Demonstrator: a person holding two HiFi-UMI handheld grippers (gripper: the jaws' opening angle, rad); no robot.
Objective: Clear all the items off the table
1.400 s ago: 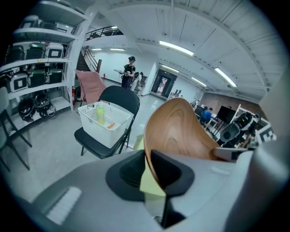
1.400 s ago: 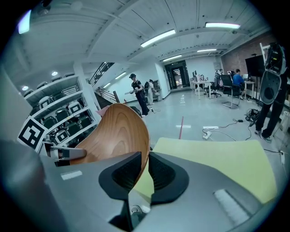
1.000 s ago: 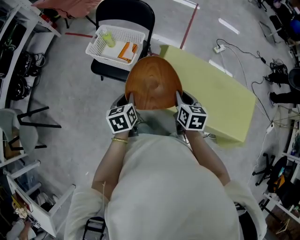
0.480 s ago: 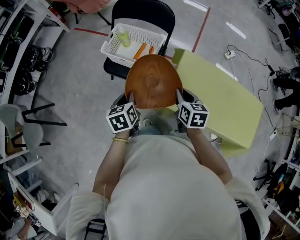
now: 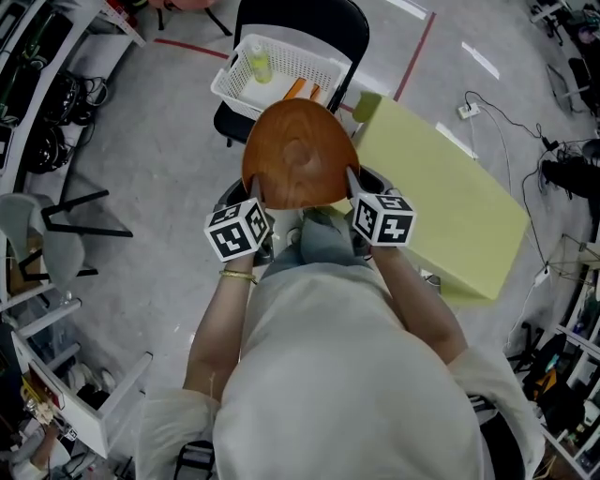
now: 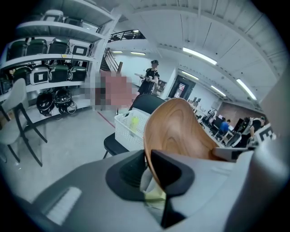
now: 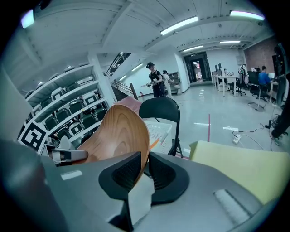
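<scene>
A wooden oval bowl [image 5: 300, 155] hangs in the air between both grippers, in front of the person's chest. My left gripper [image 5: 255, 208] is shut on its left rim, and the rim shows pinched between the pads in the left gripper view, the bowl [image 6: 179, 131] rising beyond them. My right gripper [image 5: 354, 199] is shut on the opposite rim of the bowl [image 7: 115, 136]. Past the bowl a white basket [image 5: 275, 73] sits on a black chair [image 5: 309, 23], holding a yellow-green bottle [image 5: 260, 66] and an orange item [image 5: 297, 89].
A yellow-green table [image 5: 441, 202] stands to the right of the bowl. Shelving with dark gear [image 5: 42, 103] lines the left side, and a grey chair [image 5: 33, 248] stands near it. Cables [image 5: 497, 112] trail on the floor at the right. A person stands in the distance [image 7: 155, 81].
The bowl stays gripped on both sides. The basket and chair have shifted rightward in the head view, with the bowl's far edge now over the basket's near corner.
</scene>
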